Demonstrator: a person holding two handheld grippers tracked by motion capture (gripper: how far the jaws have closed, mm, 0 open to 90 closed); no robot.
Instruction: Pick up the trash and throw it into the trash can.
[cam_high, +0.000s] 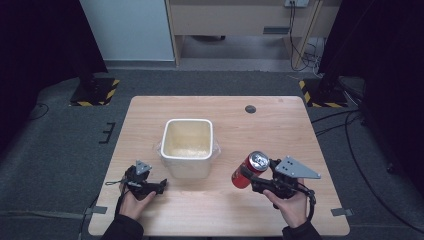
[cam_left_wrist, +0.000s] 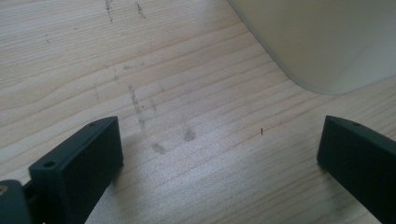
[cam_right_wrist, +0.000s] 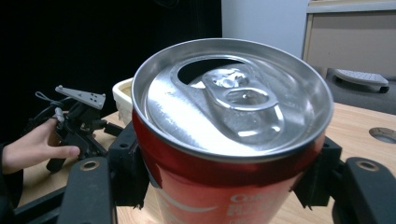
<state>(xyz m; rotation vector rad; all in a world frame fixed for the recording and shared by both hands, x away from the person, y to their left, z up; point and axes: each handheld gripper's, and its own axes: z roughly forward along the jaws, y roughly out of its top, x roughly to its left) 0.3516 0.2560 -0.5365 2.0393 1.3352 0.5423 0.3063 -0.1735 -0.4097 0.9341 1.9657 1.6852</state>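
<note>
A red drink can (cam_high: 248, 169) with an opened silver top (cam_right_wrist: 232, 98) is held above the table, tilted toward the camera, with my right gripper (cam_high: 260, 181) shut on its sides. A white square tub (cam_high: 188, 146) stands at the table's middle, to the can's left. My left gripper (cam_high: 159, 186) rests low on the table just left of the tub's near corner (cam_left_wrist: 322, 42), jaws wide apart with bare wood (cam_left_wrist: 205, 140) between them. The right gripper view also shows the left gripper (cam_right_wrist: 77, 123) and the hand holding it.
The wooden table (cam_high: 280, 125) has a round dark hole (cam_high: 250, 109) near its far edge. Tape tabs (cam_high: 341, 212) mark the near corners. Grey carpet, stand bases with hazard stripes (cam_high: 95, 92) and cables (cam_high: 350, 130) surround it.
</note>
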